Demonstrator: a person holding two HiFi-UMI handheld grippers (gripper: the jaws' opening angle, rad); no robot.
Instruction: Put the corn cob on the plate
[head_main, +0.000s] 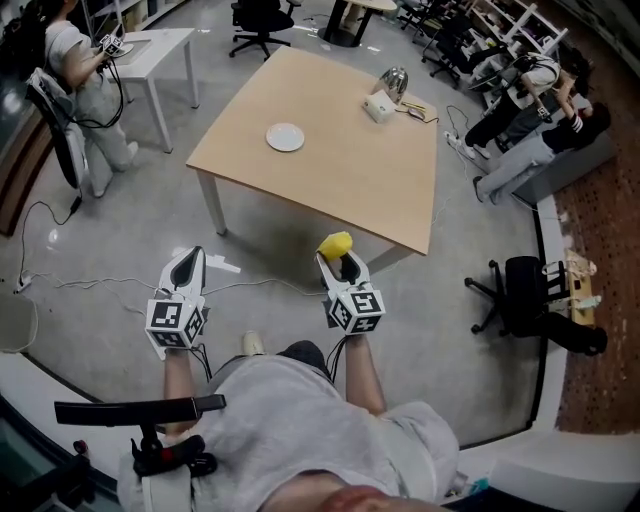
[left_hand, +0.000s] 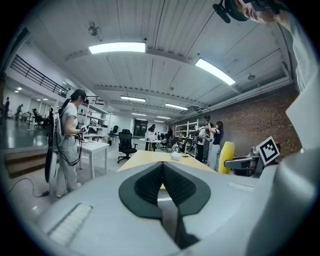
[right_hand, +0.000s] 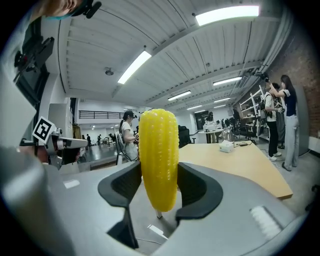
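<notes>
Well apart: corn cob (head_main: 336, 243), plate (head_main: 285, 137).

Open lab-office: wooden table (head_main: 330, 170), swivel chairs (head_main: 525, 290), shelving (left_hand: 189, 131), brick wall (left_hand: 250, 125).

Head camera overhead — all see table (head_main: 330, 170).

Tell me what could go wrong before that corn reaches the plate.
1. The corn cob stands upright in the right claw, pinched near its lower end, so it might tip or slip out.
2. The plate lies well in from the table edge, needing a long reach.
3. Cables cross the floor ahead, a possible trip.
</notes>
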